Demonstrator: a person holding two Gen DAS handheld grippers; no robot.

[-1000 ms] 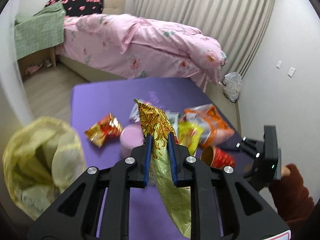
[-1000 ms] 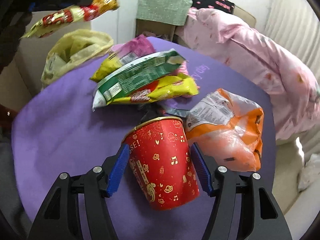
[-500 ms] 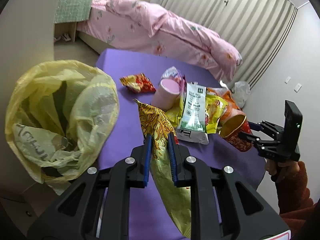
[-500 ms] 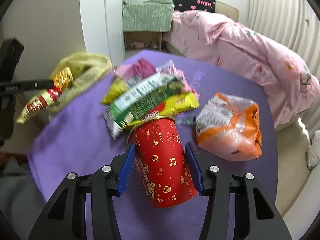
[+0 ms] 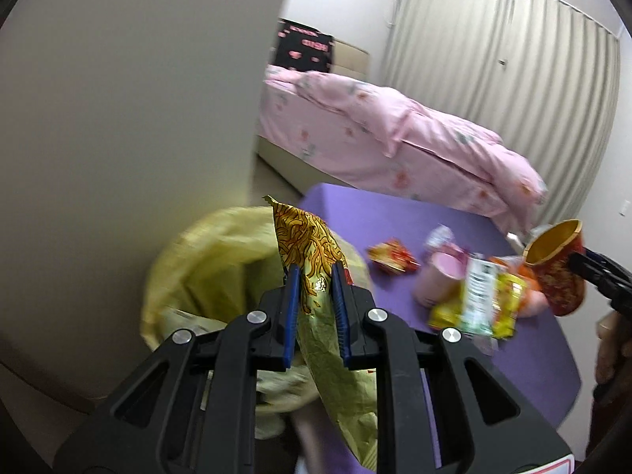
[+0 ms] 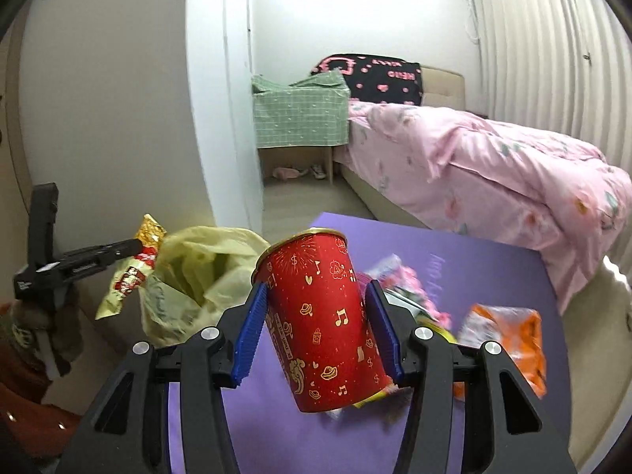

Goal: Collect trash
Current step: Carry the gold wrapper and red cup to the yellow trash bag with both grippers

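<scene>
Left wrist: crumpled wrappers inside yellow bag (image 5: 221, 264).

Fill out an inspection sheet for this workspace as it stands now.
Surface: purple table, partly bare.
Job's things: yellow trash bag open beside the table; gold noodle wrapper; red paper cup.
Clutter: pink cup, red snack packet, green and yellow packets, orange bag on the table.
Grippers: left gripper shut on the wrapper at the bag; right gripper clamps the cup, lifted.
Cables: nothing seen.
Surroundings: bed with pink duvet, curtains.
</scene>
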